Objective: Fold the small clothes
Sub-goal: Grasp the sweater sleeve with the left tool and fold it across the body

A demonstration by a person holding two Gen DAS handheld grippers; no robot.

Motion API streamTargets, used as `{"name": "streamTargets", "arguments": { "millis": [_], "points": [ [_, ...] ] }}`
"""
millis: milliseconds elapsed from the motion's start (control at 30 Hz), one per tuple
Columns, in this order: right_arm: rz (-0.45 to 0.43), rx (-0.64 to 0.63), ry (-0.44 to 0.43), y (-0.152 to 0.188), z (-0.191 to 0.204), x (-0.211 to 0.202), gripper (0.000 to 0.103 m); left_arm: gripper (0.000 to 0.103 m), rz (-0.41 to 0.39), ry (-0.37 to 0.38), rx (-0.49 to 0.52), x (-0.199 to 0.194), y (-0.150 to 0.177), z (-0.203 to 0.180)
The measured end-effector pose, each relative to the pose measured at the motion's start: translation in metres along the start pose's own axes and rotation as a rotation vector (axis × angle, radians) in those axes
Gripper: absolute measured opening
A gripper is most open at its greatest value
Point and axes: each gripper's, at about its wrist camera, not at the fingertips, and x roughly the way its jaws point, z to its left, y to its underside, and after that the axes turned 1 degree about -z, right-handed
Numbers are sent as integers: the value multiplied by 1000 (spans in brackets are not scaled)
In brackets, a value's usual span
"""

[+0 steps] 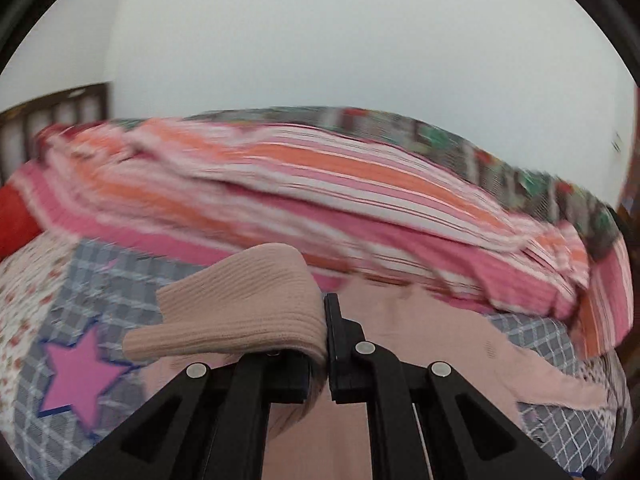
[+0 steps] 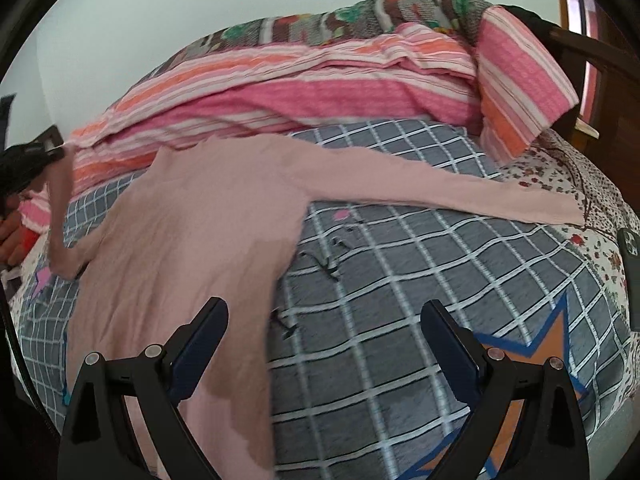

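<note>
A pale pink long-sleeved top point(image 2: 192, 224) lies spread on the grey checked bedspread point(image 2: 400, 264). Its right sleeve point(image 2: 460, 192) stretches out flat to the right. My left gripper point(image 1: 326, 344) is shut on the ribbed cuff point(image 1: 244, 304) of the left sleeve and holds it lifted; in the right wrist view the left gripper point(image 2: 36, 160) shows at the far left with the sleeve point(image 2: 60, 216) hanging from it. My right gripper point(image 2: 324, 340) is open and empty, low over the top's lower right edge.
A folded pink and orange striped blanket point(image 2: 320, 92) lies across the back of the bed, over a patterned quilt point(image 2: 360, 16). A dark phone point(image 2: 630, 244) rests at the bed's right edge. A wooden headboard point(image 1: 52, 112) stands far left. Star patches point(image 1: 80, 376) mark the bedspread.
</note>
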Motion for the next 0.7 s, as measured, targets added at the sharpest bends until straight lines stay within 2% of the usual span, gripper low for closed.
{"name": "streamTargets", "arguments": {
  "millis": [200,333,433,467,533,600,667,700],
  "points": [
    [4,16,28,-6,-19,9,96,7,57,102,155,44,23,-114],
    [24,21,48,-7,-28,19,96,7,116,126,198,71,51,-156],
    [37,26,57,-7,-32,27,96,7,192,181,147,89,67,-163],
    [42,29,58,-8,-33,30,96,11,220,206,126,93,72,-166],
    [51,27,54,-9,-32,36,96,30,260,236,123,99,76,-167],
    [52,19,51,-10,-29,39,96,67,255,252,103,94,76,-159],
    [50,9,40,-14,-24,44,96,77,196,259,60,84,69,-141],
    [49,6,34,-15,-22,46,96,77,177,258,46,81,66,-134]
  ]
}}
